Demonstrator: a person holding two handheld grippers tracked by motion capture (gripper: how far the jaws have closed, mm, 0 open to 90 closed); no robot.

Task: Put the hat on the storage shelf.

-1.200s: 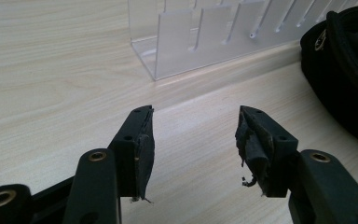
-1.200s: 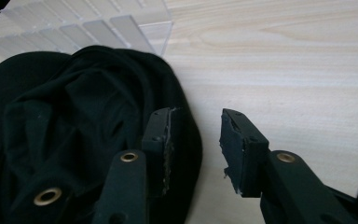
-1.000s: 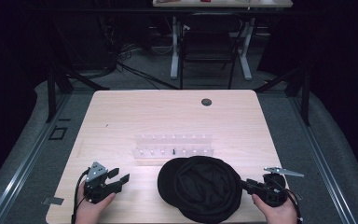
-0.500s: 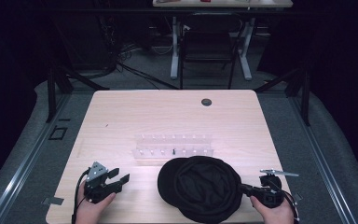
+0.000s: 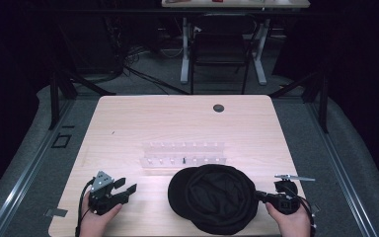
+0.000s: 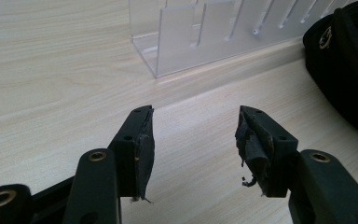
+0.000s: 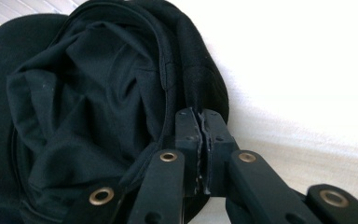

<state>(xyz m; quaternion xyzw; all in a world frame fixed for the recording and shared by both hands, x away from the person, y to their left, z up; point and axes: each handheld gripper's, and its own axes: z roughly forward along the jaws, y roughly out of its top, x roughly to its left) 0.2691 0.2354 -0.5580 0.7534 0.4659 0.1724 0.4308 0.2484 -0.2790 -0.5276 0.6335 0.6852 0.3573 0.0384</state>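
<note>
A black cap (image 5: 212, 197) lies upside down on the wooden table (image 5: 177, 123), near its front edge. My right gripper (image 5: 260, 196) comes at it from the right. Its jaws have just been closing, and in the right gripper view they (image 7: 199, 114) press together on the rim of the cap (image 7: 88, 93), with one jaw inside the rim and the other outside. My left gripper (image 5: 127, 185) rests at the front left, well apart from the cap. In the left gripper view it (image 6: 193, 126) is open with bare table between its jaws, and the cap (image 6: 349, 70) shows at the right edge.
A clear plastic rack (image 5: 182, 154) with several slots stands just behind the cap; it also shows in the left gripper view (image 6: 205, 37). A small dark round hole (image 5: 218, 107) sits in the far part of the table. A chair and desk legs stand beyond the table.
The right gripper's jaws have closed together at the cap's right rim. The left hand and its gripper have not moved.
</note>
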